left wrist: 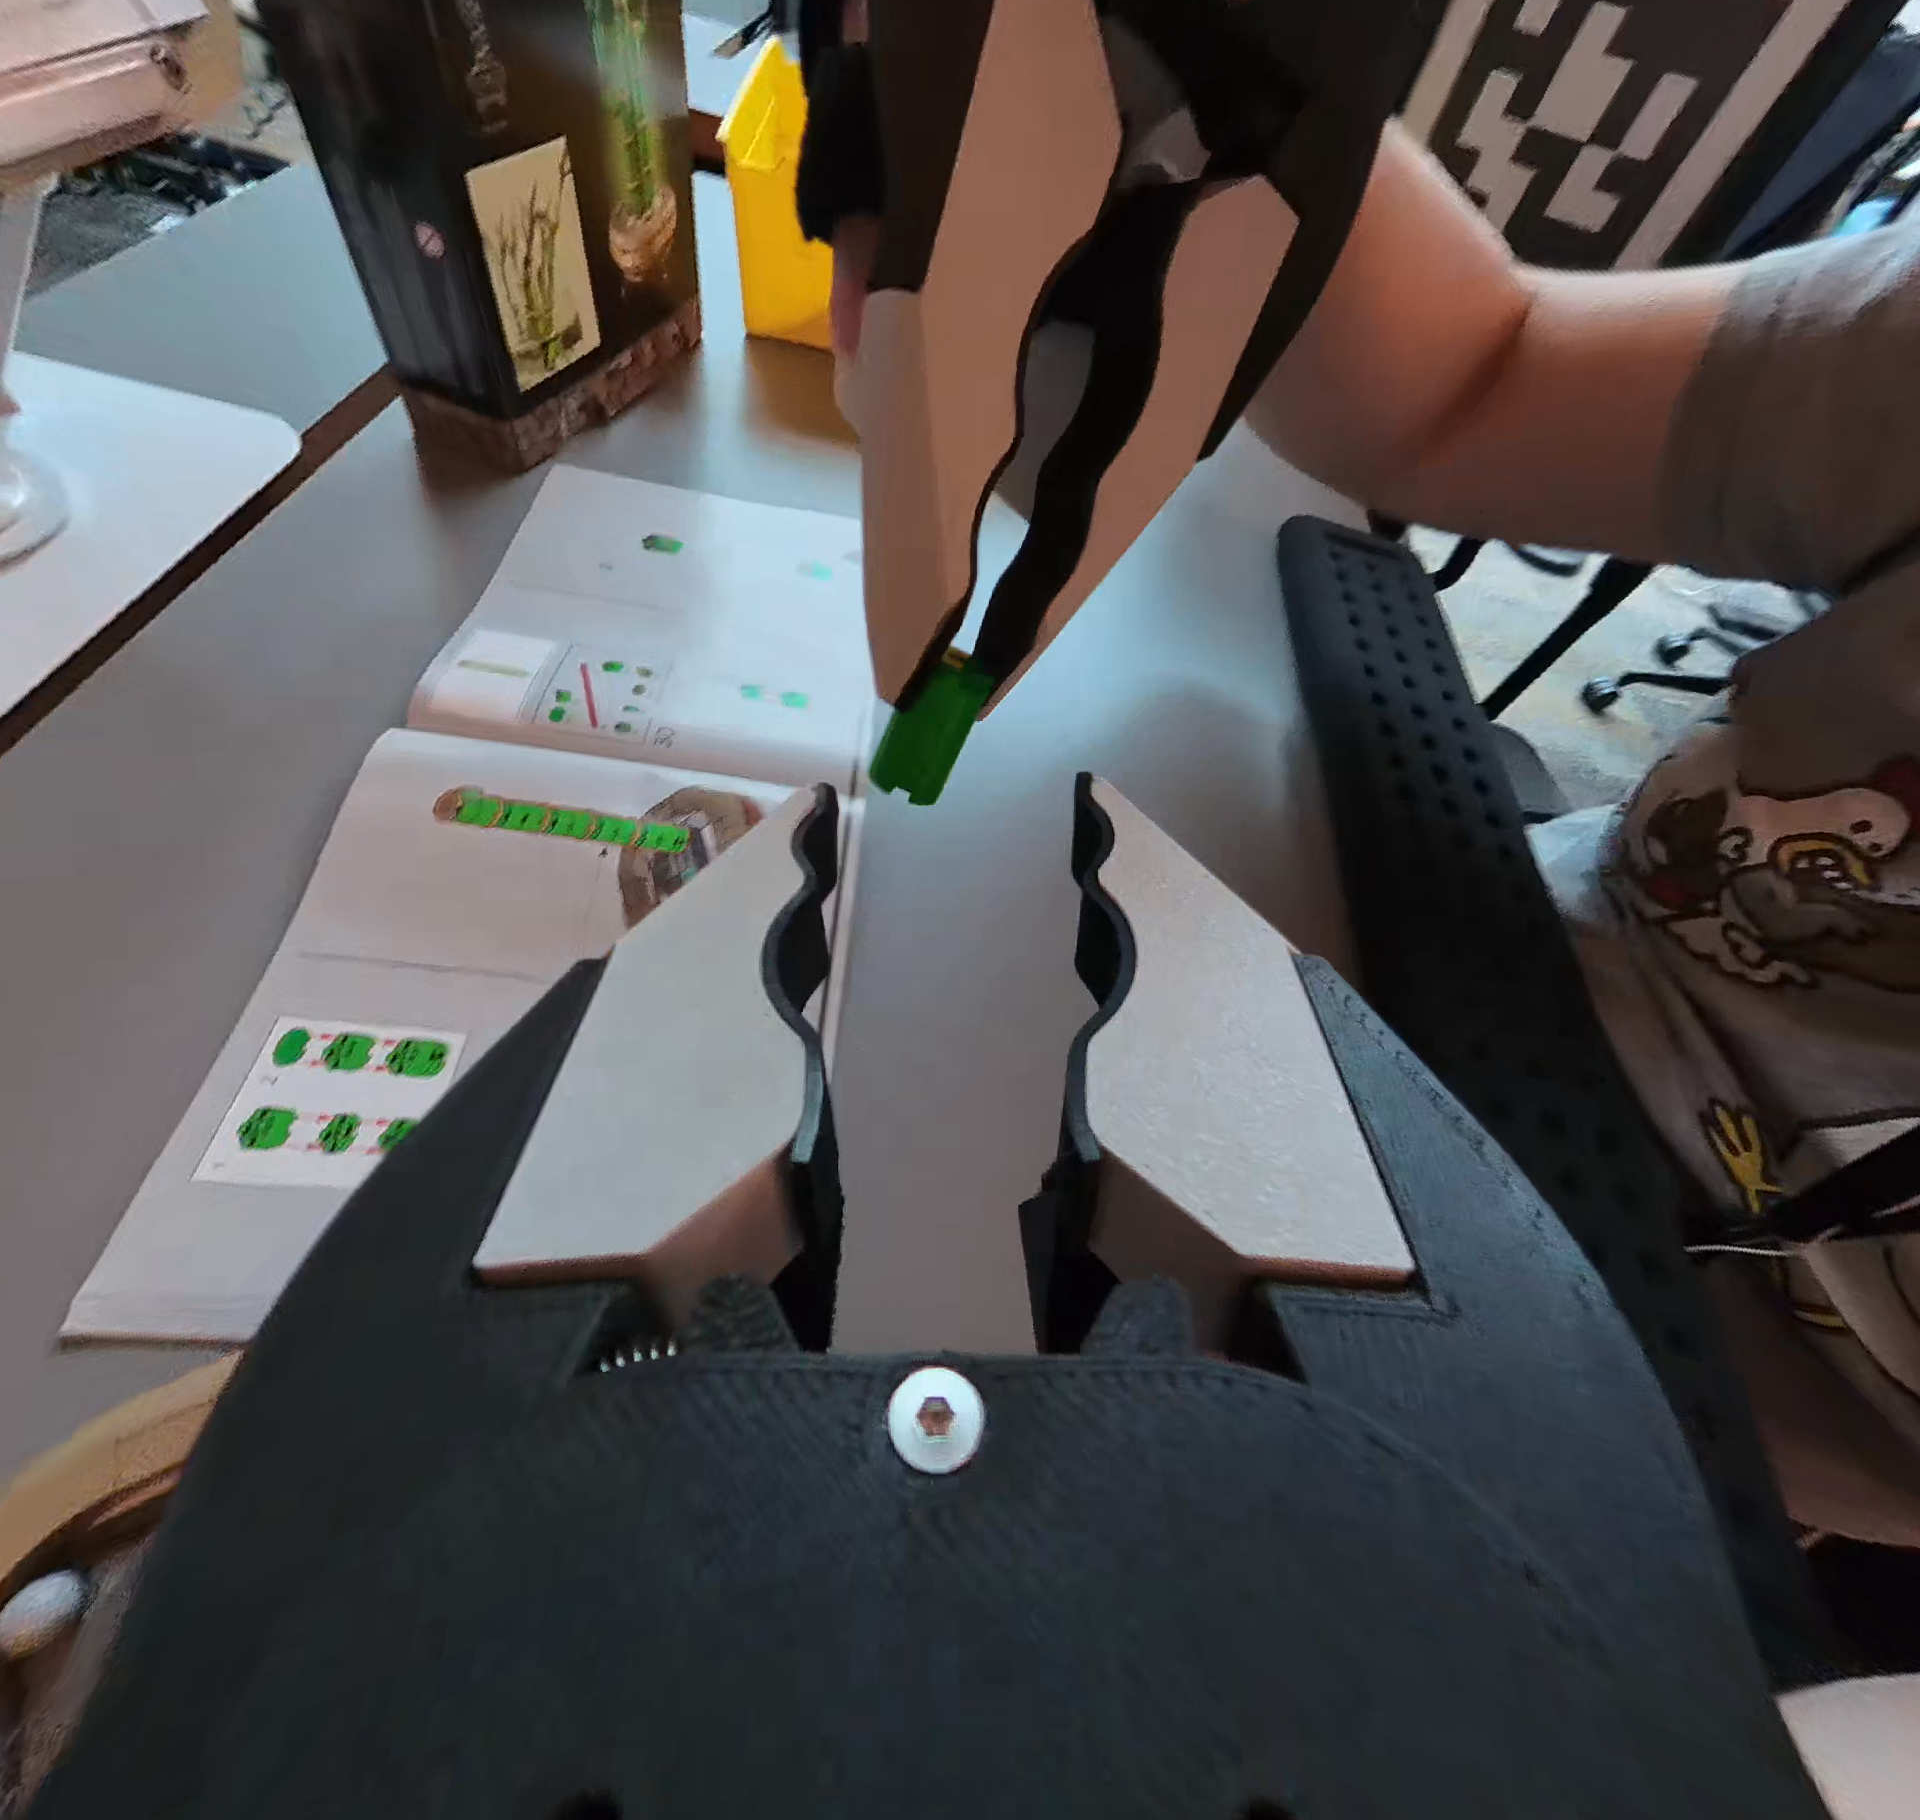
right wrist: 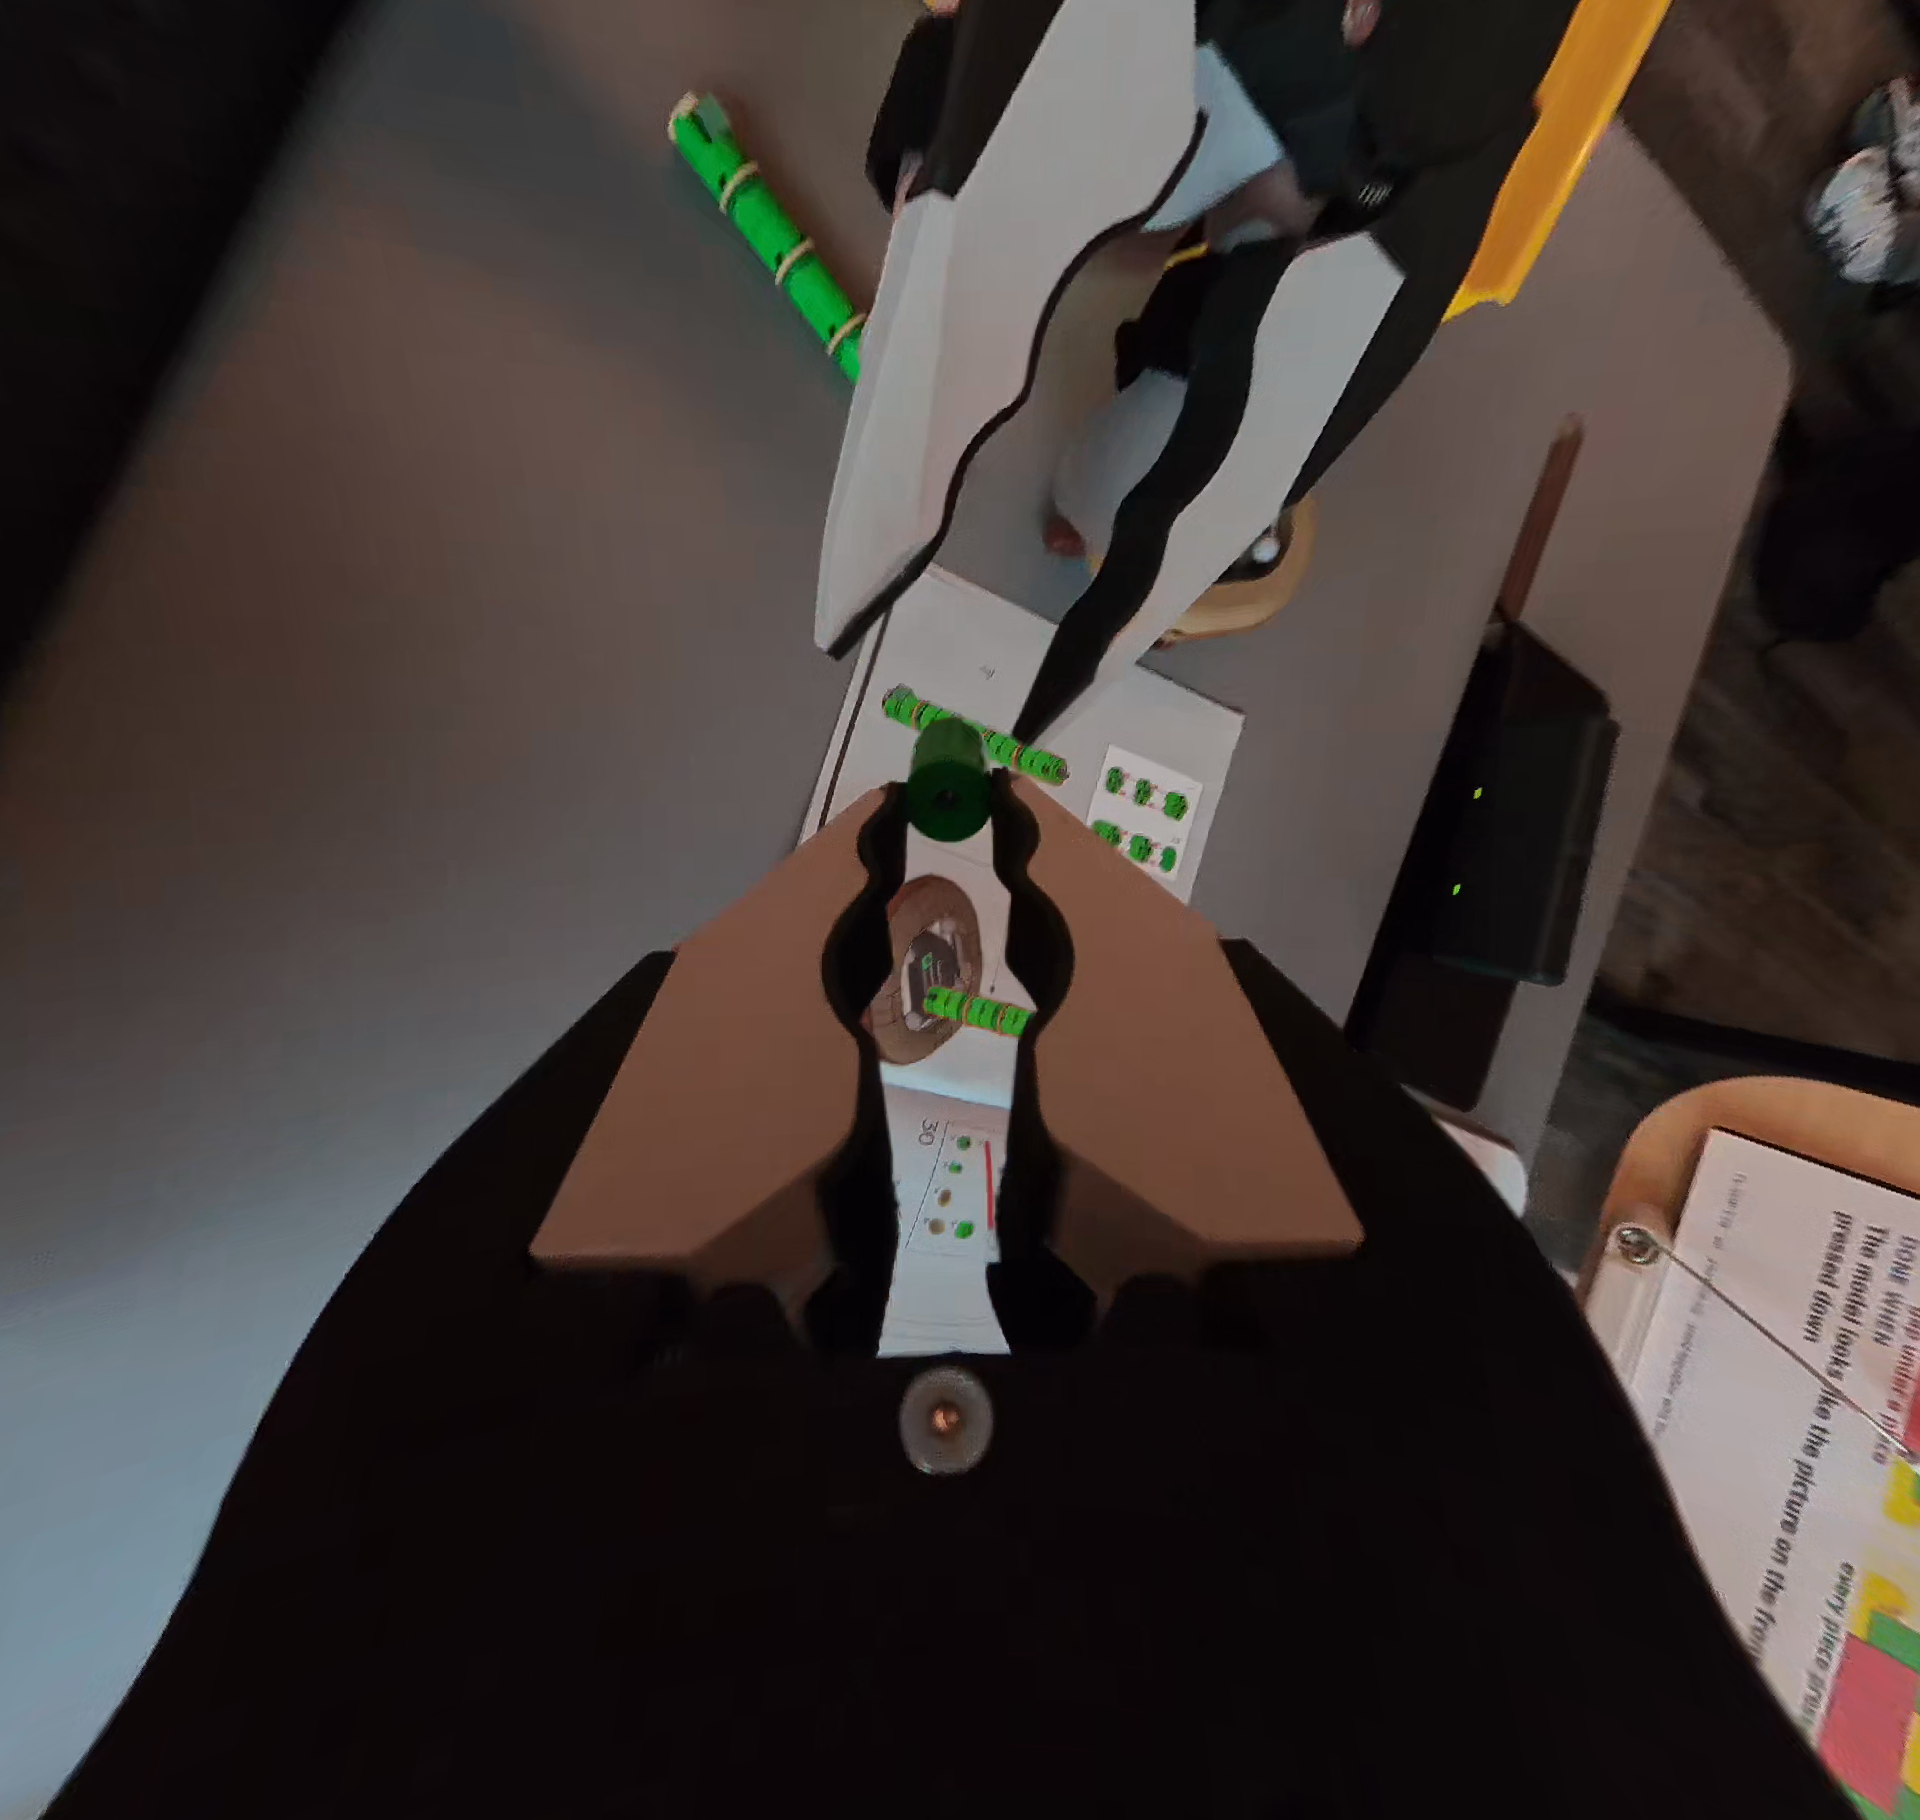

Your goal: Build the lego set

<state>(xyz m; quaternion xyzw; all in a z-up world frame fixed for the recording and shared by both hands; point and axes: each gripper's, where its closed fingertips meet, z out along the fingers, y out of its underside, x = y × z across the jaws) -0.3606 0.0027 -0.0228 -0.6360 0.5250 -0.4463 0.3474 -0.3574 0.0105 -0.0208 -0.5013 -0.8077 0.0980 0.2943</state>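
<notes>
My right gripper (right wrist: 948, 800) is shut on a small green cylindrical lego piece (right wrist: 943, 791), held above the open instruction booklet (right wrist: 1153, 731). In the left wrist view the right gripper (left wrist: 940, 695) comes down from above with the green piece (left wrist: 920, 752) sticking out below its tips. My left gripper (left wrist: 956, 791) is open and empty, its tips just below and on either side of that piece, not touching it. It also shows in the right wrist view (right wrist: 928, 687). A built green segmented stalk (right wrist: 764, 222) lies on the grey table.
The booklet (left wrist: 540, 897) lies open on the table (left wrist: 208, 690). A dark lego box (left wrist: 488, 160) and a yellow bin (left wrist: 769, 212) stand behind it. A black chair part (left wrist: 1403, 783) and a person's arm (left wrist: 1455, 368) are at right. A clipboard (right wrist: 1766, 1355) lies nearby.
</notes>
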